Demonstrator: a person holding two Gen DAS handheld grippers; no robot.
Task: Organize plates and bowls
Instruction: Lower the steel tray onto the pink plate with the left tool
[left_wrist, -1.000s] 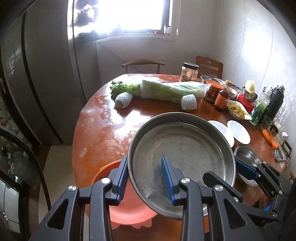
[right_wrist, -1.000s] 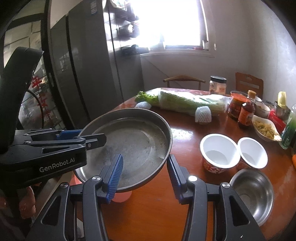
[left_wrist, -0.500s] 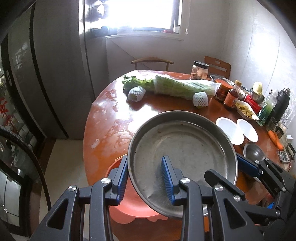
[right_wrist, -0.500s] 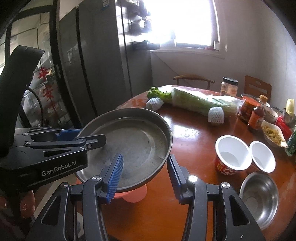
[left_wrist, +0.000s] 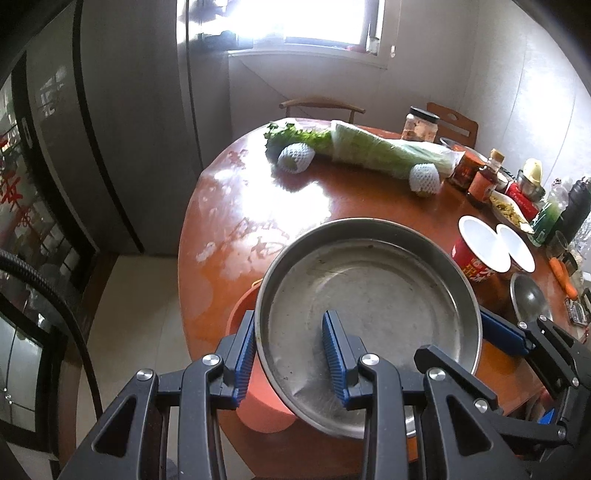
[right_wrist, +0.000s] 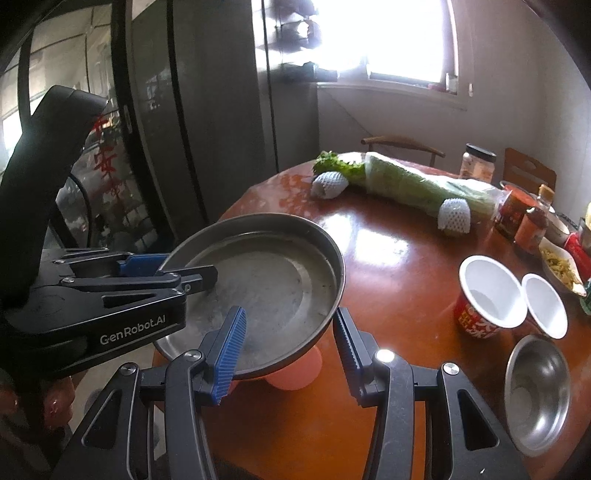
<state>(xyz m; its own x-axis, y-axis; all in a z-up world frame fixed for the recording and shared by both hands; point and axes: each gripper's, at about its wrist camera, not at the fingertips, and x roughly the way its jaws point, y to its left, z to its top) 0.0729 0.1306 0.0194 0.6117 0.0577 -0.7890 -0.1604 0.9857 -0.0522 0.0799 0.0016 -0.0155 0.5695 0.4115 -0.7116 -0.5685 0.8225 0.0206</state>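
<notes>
A wide, shallow steel plate (left_wrist: 369, 295) hangs just above the near left part of the round table. My left gripper (left_wrist: 290, 356) is shut on its near rim, one pad outside the wall and one inside. My right gripper (right_wrist: 288, 350) is shut on the opposite rim; in the left wrist view it shows at the plate's right edge (left_wrist: 502, 334). The left gripper (right_wrist: 173, 277) shows clamped on the plate (right_wrist: 266, 288) in the right wrist view. An orange plastic bowl (left_wrist: 258, 402) lies under the plate, mostly hidden.
Two white paper bowls (right_wrist: 491, 291) (right_wrist: 545, 304) and a small steel bowl (right_wrist: 537, 391) stand to the right. Wrapped greens (left_wrist: 388, 151), two foam-netted fruits, jars and bottles (left_wrist: 484, 177) crowd the far side. A dark fridge (right_wrist: 207, 129) stands left of the table.
Both grippers have sunk a little with the steel plate and drifted toward the table's near left edge. Their hold on the rim has stayed the same.
</notes>
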